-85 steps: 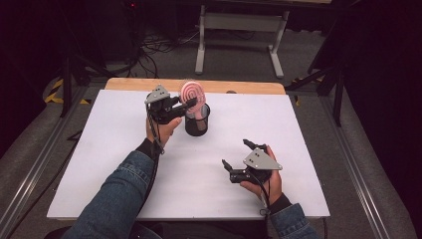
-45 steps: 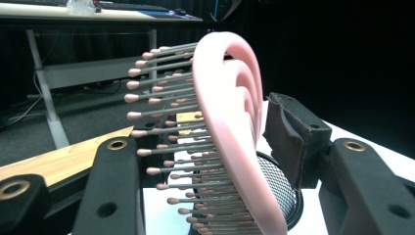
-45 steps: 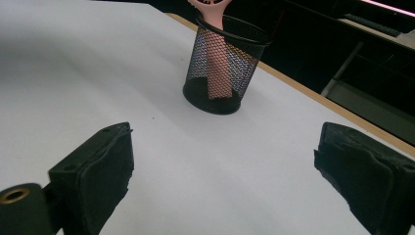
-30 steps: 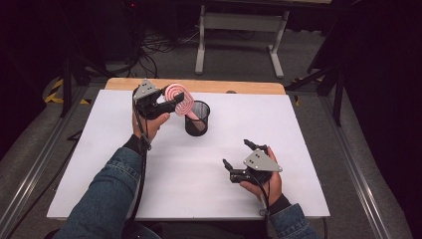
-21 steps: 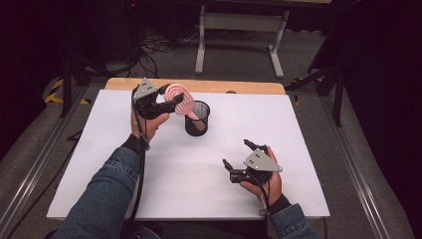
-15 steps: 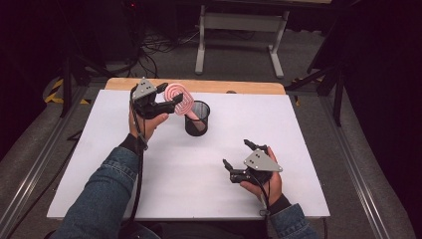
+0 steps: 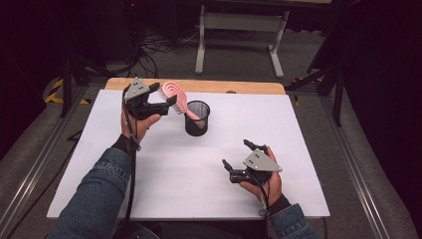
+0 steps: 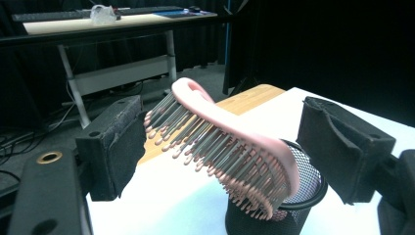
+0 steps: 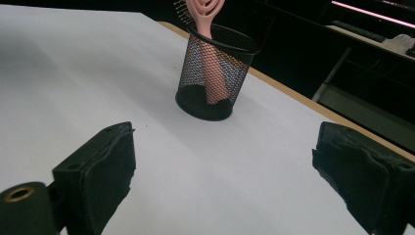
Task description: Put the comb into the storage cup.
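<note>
A pink hairbrush (image 7: 175,95) stands handle-down in a black mesh cup (image 7: 197,119) at the back middle of the white table top (image 7: 164,174), its head leaning left over the rim. My left gripper (image 7: 165,95) is around the head, and its jaws have just been opening. In the left gripper view the brush (image 8: 230,147) lies between the two pads, with a clear gap on the smooth side and the bristle tips close to the other pad. My right gripper (image 7: 235,153) rests open near the front right, holding nothing. From it the cup (image 9: 215,63) and brush (image 9: 205,14) show farther off.
The white top lies on a wooden table whose edge (image 7: 224,86) shows behind the cup. A metal desk frame (image 7: 239,25) and cables stand on the dark floor beyond. Aluminium rails run along both sides of the table.
The left jaws have spread apart off the brush head, which stays leaning in the cup. The right hand has not moved.
</note>
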A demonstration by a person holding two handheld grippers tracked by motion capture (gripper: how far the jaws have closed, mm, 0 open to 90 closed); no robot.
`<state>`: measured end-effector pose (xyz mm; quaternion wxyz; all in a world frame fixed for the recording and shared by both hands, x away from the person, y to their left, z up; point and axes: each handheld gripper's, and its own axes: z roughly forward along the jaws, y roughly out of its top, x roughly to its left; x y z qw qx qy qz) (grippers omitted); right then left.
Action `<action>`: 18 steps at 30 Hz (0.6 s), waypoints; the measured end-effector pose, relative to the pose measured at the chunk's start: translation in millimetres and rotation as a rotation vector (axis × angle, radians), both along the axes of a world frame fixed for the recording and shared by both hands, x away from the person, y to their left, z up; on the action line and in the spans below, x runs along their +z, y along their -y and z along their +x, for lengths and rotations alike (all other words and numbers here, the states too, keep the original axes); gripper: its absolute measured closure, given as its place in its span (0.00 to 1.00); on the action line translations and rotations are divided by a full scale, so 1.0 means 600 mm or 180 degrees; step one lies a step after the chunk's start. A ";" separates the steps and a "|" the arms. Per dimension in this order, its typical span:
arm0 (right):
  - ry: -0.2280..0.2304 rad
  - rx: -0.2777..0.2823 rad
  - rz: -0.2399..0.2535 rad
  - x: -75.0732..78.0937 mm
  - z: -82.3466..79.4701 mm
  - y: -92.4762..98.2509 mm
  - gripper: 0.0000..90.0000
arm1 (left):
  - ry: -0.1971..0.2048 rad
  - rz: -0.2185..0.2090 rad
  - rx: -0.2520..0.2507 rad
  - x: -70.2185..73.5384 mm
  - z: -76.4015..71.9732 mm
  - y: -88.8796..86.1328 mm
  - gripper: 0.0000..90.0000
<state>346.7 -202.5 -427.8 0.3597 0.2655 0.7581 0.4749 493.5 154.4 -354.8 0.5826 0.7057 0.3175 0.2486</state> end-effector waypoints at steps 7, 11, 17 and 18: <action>-0.0003 0.0002 -0.0003 0.000 0.000 0.000 0.10 | 0.0046 0.0033 -0.0016 0.005 -0.006 -0.004 0.21; 0.0001 0.0003 -0.0003 0.000 0.000 0.000 0.10 | 0.0071 0.0058 -0.0036 0.007 -0.010 -0.003 0.20; 0.0012 0.0003 -0.0003 0.001 -0.001 0.000 0.10 | 0.0211 0.0321 -0.0030 0.009 -0.020 0.006 0.20; 0.0012 0.0002 -0.0001 0.001 -0.001 0.000 0.10 | 0.0214 0.0343 -0.0040 0.010 -0.021 0.006 0.20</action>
